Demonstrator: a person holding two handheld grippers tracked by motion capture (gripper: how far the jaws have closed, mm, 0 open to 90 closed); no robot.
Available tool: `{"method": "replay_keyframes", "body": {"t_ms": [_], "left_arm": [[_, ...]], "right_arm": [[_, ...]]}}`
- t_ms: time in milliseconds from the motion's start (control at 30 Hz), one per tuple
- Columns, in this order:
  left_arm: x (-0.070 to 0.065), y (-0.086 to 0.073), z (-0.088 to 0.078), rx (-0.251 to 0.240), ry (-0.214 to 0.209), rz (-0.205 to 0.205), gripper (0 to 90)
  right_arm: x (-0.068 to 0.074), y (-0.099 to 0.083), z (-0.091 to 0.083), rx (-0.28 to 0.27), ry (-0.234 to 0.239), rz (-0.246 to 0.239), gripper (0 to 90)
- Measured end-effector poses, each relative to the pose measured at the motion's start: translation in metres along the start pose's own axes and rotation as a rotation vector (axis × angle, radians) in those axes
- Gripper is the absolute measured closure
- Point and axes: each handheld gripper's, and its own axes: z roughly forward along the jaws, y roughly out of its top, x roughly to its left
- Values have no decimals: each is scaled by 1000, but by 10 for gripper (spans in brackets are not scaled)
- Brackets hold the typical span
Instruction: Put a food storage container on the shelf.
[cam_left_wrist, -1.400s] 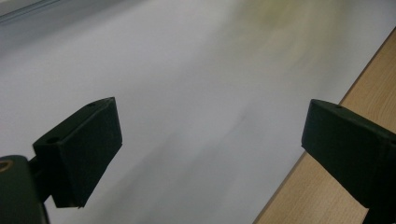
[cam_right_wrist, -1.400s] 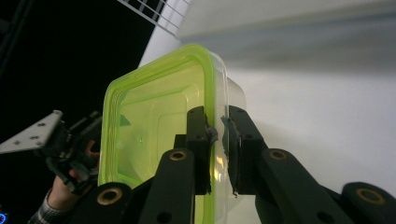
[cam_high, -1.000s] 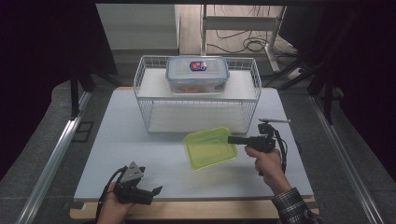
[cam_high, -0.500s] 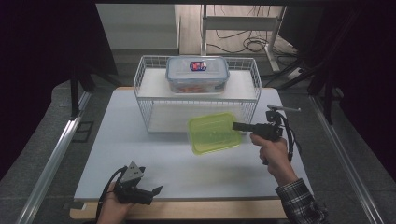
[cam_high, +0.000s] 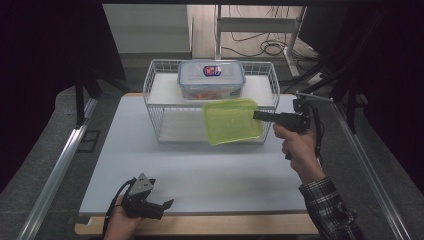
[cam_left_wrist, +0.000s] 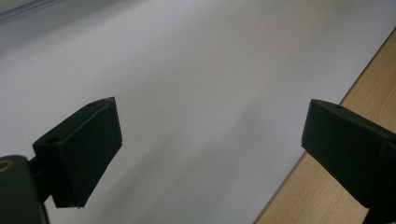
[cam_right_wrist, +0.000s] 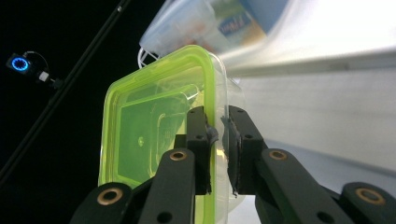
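The high view looks forward and down from the person's side, taking in the whole desk (cam_high: 200, 170) to its far edge. The left gripper view sits very close over the near edge, looking along the bare desk (cam_left_wrist: 196, 70). The right gripper view looks along its jaws from up close, tilted, probably toward the far edge. All share the desk surface.

left black handheld gripper (cam_high: 165, 203): grey three-cornered plate on top, black cable trailing, blocky matte jaws | right black pistol-shaped gripper (cam_high: 260, 115): brass-ringed pivot holes on jaw links, looping black cable | right sleeve (cam_high: 332, 210): dark plaid shirt cuff
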Motion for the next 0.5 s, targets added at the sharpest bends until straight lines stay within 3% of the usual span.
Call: {"method": "replay_keyframes", "body": {"t_ms": [500], "left_arm": [[0,0,0,-6,-1,-4,49]], "right_arm": [[30,41,5,-73,9,-16,804]]}}
